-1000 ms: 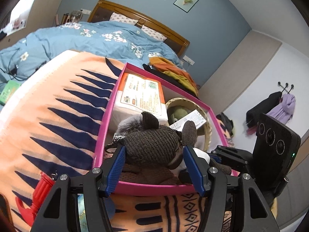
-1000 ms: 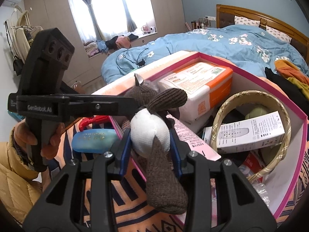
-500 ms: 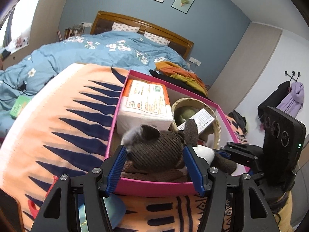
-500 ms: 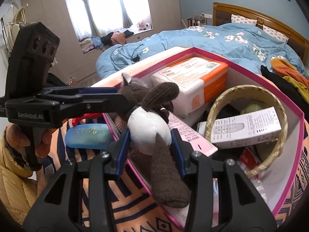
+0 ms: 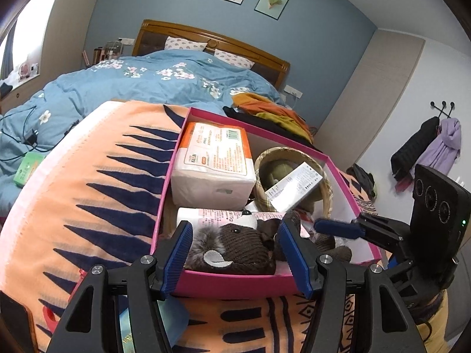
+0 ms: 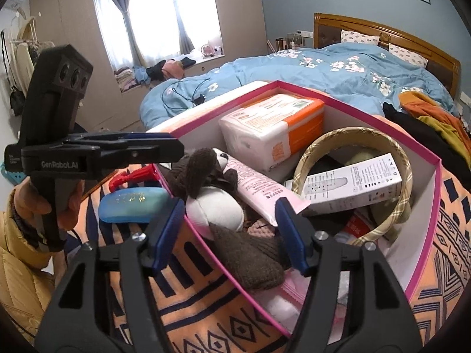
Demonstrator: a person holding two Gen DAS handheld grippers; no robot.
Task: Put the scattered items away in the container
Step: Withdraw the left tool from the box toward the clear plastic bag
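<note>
The plush toy (image 5: 235,247) lies inside the pink box (image 5: 235,284), at the near corner, its head against the near wall and its legs draped over a pink tube (image 6: 259,188). The left gripper (image 5: 235,256) stands wide, its blue pads either side of the toy's head and apparently clear of it, though the fisheye makes contact hard to rule out. The right gripper (image 6: 229,232) is wide too, straddling the toy's white belly without pinching it. So the step in hand looks like the release of the toy.

Still outside the box, on the blanket (image 6: 206,317) at about 9 o'clock from it, are a blue case (image 6: 132,206) and a red clip (image 6: 138,175). The next move probably calls for lifting both grippers clear, then swinging one to the blue case and closing across its narrow width.
</note>
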